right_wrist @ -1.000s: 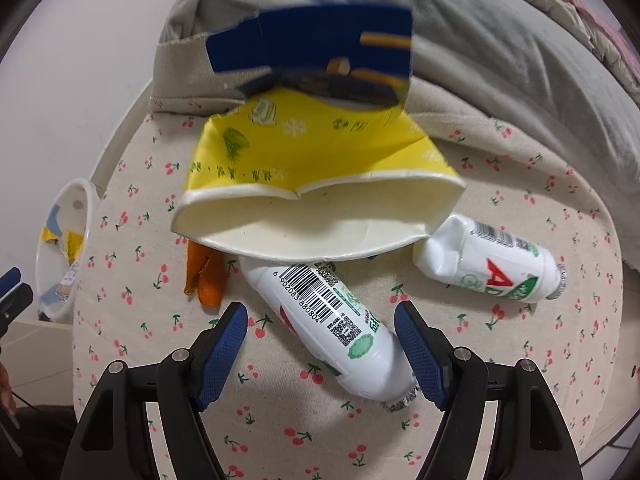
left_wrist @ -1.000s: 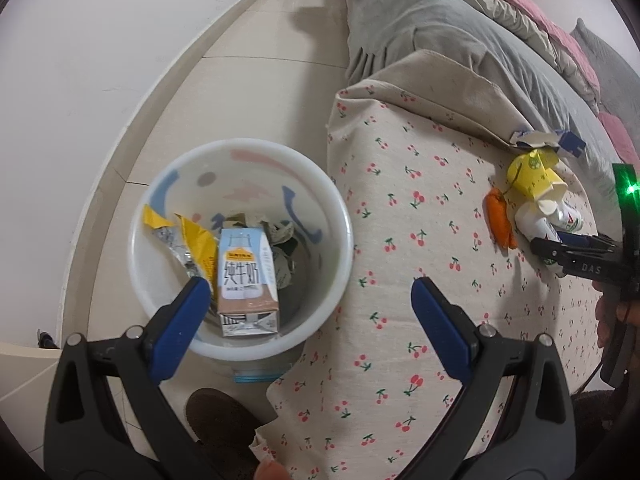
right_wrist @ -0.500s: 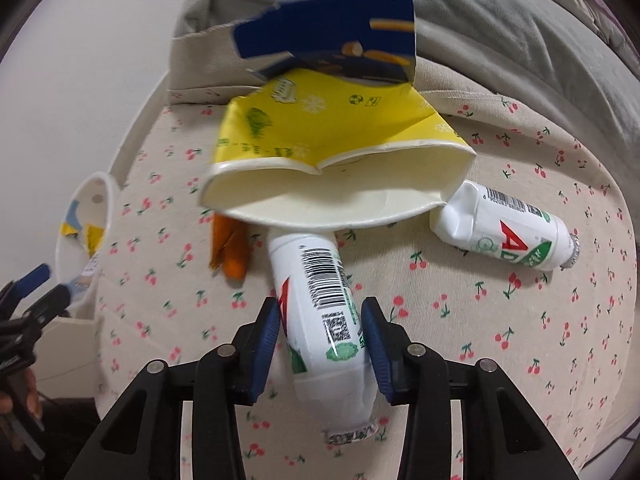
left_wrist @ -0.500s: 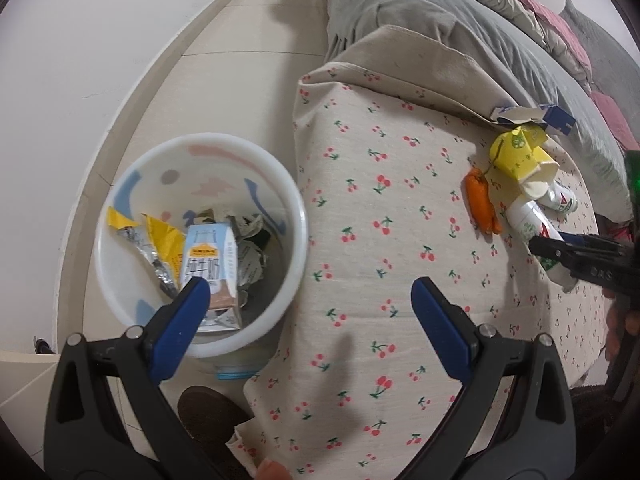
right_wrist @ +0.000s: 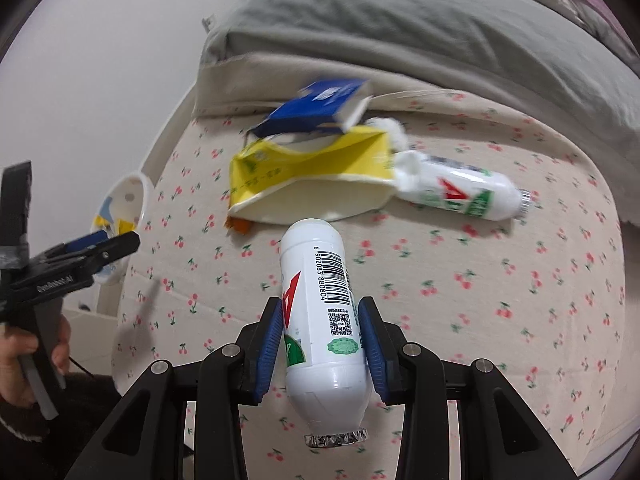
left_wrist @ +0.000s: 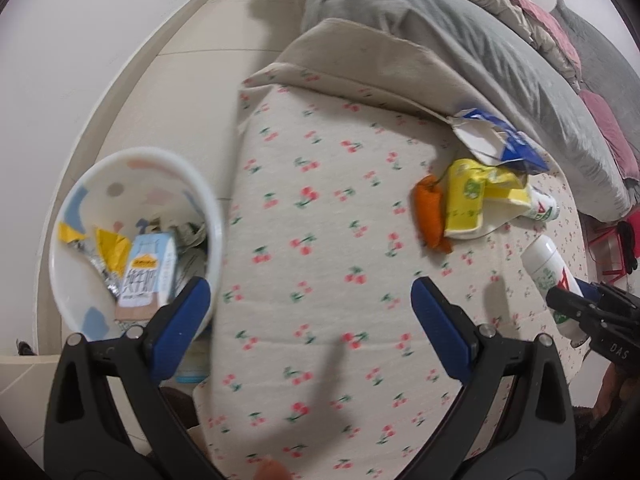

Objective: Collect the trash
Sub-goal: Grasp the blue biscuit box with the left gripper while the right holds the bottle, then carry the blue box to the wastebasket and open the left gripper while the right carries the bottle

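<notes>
Gripping bottle [right_wrist: 320, 320], R gripper [right_wrist: 320, 330] (seemingly lifted since).

This is a bedroom in a home. A big bed [left_wrist: 320, 240] fills most of the view, with a cream sheet covered in little red cherries. A thick grey blanket [left_wrist: 460, 40] and pink bedding [left_wrist: 540, 12] are piled along its far edge. Beside the bed's left edge are a pale tiled floor [left_wrist: 192, 92], a white wall [left_wrist: 80, 40] and a white bin [left_wrist: 132, 240].

Soft indoor light, motion blur
</notes>
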### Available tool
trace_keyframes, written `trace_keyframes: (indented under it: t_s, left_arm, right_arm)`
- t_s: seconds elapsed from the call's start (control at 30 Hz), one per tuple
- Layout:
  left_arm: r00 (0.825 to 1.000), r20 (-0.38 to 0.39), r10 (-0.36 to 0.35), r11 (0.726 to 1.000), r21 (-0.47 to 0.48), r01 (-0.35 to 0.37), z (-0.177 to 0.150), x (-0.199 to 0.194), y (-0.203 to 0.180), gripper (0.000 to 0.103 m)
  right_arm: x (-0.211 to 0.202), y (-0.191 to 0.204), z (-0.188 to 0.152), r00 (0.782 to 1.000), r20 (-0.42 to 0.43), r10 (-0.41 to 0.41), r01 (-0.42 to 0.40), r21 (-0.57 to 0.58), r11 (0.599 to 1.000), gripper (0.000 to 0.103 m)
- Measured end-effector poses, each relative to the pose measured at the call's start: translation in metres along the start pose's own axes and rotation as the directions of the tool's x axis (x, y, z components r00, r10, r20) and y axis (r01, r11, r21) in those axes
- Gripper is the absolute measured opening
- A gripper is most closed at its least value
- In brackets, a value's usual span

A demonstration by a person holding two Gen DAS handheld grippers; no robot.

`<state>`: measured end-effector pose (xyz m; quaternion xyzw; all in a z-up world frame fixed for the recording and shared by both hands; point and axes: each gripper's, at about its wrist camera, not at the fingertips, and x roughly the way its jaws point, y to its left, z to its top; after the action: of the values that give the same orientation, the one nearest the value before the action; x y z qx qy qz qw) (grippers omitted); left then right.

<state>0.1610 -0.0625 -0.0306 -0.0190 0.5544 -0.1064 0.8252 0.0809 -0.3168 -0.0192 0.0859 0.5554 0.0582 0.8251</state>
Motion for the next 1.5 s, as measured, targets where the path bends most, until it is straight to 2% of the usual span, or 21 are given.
trace_keyframes:
  t_s: [0.3,0.57,0.7,0.93,1.03,1.13,1.2,1.23,1.5]
  left_arm:
    - [0.998,0.026,-0.049,0.997,0.058,0.047,0.018,-0.002,-0.052,0.100]
    - [0.989,0.084,-0.122,0.989,0.099,0.114,0.037,-0.007,-0.110,0.100]
    - [0.985,0.107,-0.135,0.984,0.130,0.121,0.046,-0.001,-0.134,0.099]
    - [0.982,0.121,-0.144,0.983,0.130,0.128,0.067,0.017,-0.158,0.093]
    - [0.984,0.121,-0.133,0.985,0.128,0.118,0.070,0.022,-0.164,0.086]
    - [0.987,0.111,-0.119,0.987,0.122,0.105,0.071,0.031,-0.165,0.075]
    - [0.988,0.106,-0.113,0.988,0.120,0.100,0.071,0.034,-0.163,0.060]
    - [0.989,0.102,-0.110,0.988,0.120,0.098,0.071,0.035,-0.162,0.058]
    - [0.984,0.113,-0.135,0.984,0.130,0.120,0.068,0.026,-0.154,0.052]
  right_arm:
    - [-0.018,-0.045,0.004,0.999,0.050,-0.004,-0.003,0.128,0.992,0.039]
    - [-0.031,-0.076,0.012,0.995,0.096,-0.018,-0.002,0.207,0.978,0.039]
    - [-0.037,-0.089,0.014,0.993,0.113,-0.026,-0.001,0.235,0.972,0.039]
    - [-0.043,-0.107,0.012,0.990,0.132,-0.058,0.023,0.260,0.965,0.039]
    - [-0.045,-0.113,0.013,0.988,0.135,-0.069,0.031,0.267,0.963,0.039]
    - [-0.045,-0.120,0.015,0.989,0.133,-0.072,0.032,0.280,0.959,0.039]
    - [-0.044,-0.123,0.016,0.989,0.130,-0.071,0.031,0.285,0.958,0.039]
    - [-0.044,-0.124,0.016,0.989,0.128,-0.072,0.033,0.286,0.958,0.039]
    - [-0.047,-0.122,0.017,0.988,0.139,-0.073,0.031,0.285,0.958,0.039]
